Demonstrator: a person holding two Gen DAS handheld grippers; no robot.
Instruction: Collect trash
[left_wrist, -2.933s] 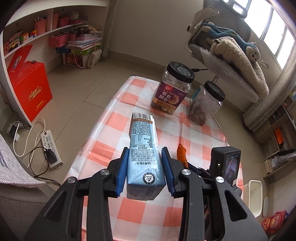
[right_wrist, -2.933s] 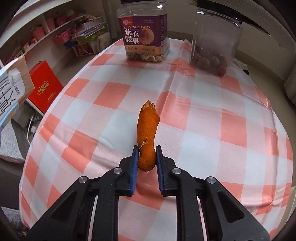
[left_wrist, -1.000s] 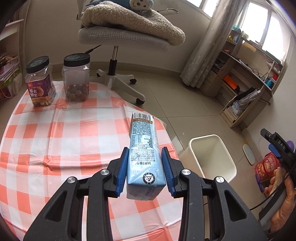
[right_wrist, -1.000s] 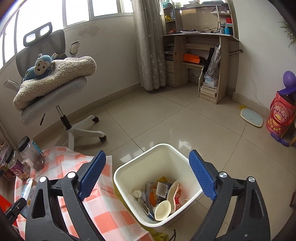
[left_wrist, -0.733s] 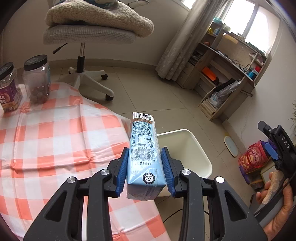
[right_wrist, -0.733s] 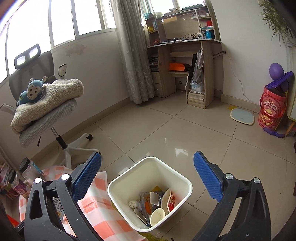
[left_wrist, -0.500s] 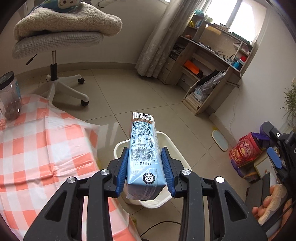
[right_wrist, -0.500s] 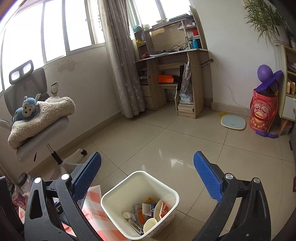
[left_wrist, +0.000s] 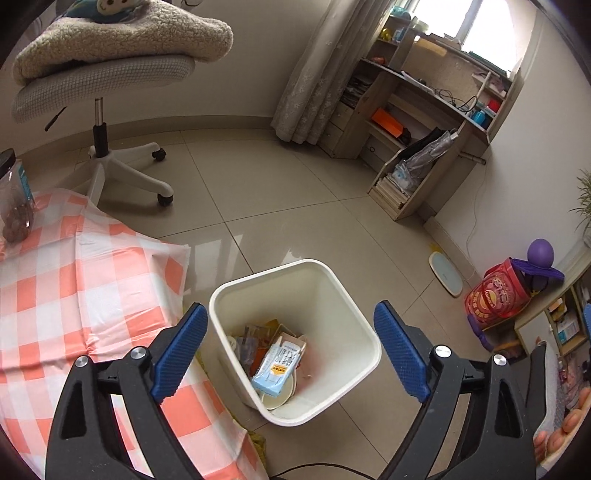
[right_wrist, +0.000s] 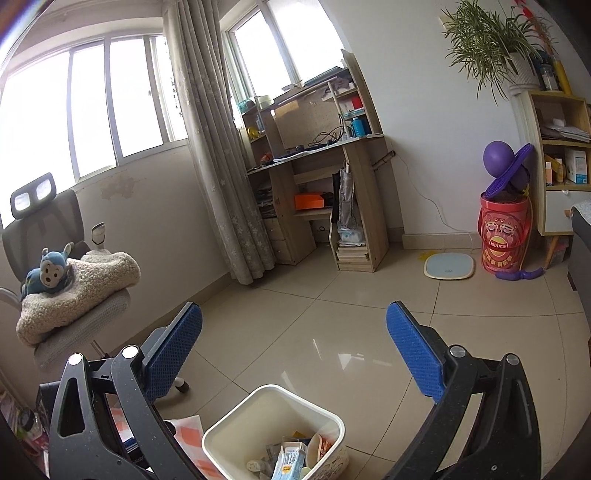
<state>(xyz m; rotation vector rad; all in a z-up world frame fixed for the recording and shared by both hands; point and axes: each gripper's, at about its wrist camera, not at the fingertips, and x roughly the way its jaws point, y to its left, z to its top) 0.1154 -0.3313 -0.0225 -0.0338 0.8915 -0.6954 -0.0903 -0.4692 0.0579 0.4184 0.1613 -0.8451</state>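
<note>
— Pale blue carton (left_wrist: 277, 364), where is it lying in the left wrist view?

— It is lying tilted inside the white bin (left_wrist: 334, 291), on top of the other rubbish, below and between the blue pads of the left tongs (left_wrist: 290, 352). Those tongs are standing wide apart with nothing in them.

— Anything getting lost there?

— The scraps under the carton are blurring together; I am making out a pale cup or bowl rim and wrappers, no more. The checked cloth of the desk (left_wrist: 66, 295) is running off the left edge, touching the bin's side.

— And the right wrist view?

— The right tongs (right_wrist: 294, 360) are also gaping, empty, hovering above the bin (right_wrist: 236, 434). The frame's lower edge is cutting the bin off, so only the carton's top end (right_wrist: 286, 463) is showing, white and blue with a yellow patch, its print too small to read.
</note>
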